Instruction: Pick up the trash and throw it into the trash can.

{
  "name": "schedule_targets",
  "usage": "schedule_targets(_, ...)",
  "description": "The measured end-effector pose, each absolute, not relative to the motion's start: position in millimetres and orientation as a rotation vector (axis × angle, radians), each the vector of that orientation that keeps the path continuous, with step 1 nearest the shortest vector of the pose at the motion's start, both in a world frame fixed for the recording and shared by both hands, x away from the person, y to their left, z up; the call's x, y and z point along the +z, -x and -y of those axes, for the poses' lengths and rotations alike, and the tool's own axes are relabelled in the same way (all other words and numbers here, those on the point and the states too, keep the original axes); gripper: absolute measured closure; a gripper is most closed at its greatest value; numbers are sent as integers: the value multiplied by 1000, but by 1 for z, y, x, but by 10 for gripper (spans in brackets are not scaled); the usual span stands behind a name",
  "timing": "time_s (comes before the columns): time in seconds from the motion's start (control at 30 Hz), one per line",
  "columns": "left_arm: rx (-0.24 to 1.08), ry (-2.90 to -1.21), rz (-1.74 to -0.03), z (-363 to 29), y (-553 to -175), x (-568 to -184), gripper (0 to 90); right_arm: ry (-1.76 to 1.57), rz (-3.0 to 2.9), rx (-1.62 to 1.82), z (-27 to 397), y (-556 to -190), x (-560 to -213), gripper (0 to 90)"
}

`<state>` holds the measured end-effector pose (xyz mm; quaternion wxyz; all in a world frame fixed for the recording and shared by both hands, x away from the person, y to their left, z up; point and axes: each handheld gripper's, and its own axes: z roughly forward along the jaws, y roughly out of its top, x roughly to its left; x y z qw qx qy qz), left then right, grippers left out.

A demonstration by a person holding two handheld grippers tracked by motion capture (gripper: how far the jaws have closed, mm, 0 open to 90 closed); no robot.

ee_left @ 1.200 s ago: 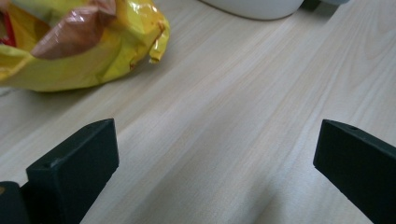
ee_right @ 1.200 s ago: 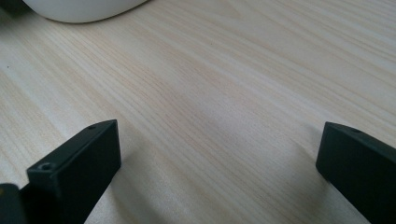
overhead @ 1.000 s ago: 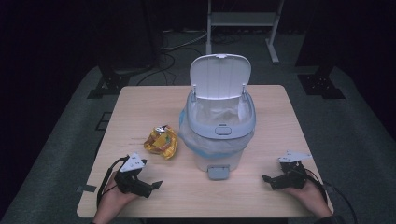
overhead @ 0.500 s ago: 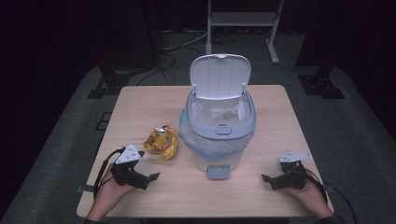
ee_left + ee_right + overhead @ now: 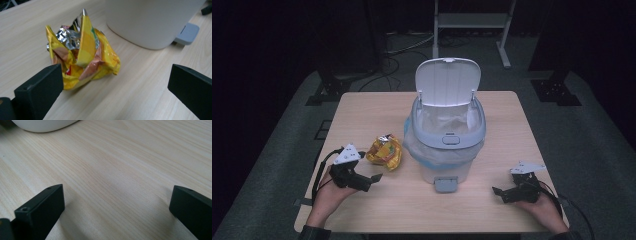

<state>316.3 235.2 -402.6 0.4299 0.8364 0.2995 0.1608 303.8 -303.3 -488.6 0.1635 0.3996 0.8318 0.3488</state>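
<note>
text: none legible | crumpled yellow wrapper (image 5: pixel 82 52): print too creased to read | bin (image 5: pixel 447 135): unmarked

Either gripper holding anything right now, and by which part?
Nothing held. Left gripper is open, facing the crumpled yellow foil snack bag; right gripper is open over bare table.

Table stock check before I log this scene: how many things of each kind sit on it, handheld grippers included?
Crumpled yellow snack bag: 1
White pedal bin, lid up: 1
Handheld grippers, left gripper and right gripper: 2
Total: 4
</note>
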Motion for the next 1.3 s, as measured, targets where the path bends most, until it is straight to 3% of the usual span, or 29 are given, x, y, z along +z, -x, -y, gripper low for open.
schedule_targets(0.57, 460, -2048, -782, -246, -348, -384, 0, -1139, -2371, 994, 303, -304, -489, 0)
schedule_targets(0.97, 448, -2033, -808, -249, -377, -391, 0, -1143, -2370, 995, 303, -304, -489, 0)
schedule_targets(1.3, 442, -1999, -804, -259, -389, -402, 150, -1143, -2369, 995, 303, -304, -489, 0)
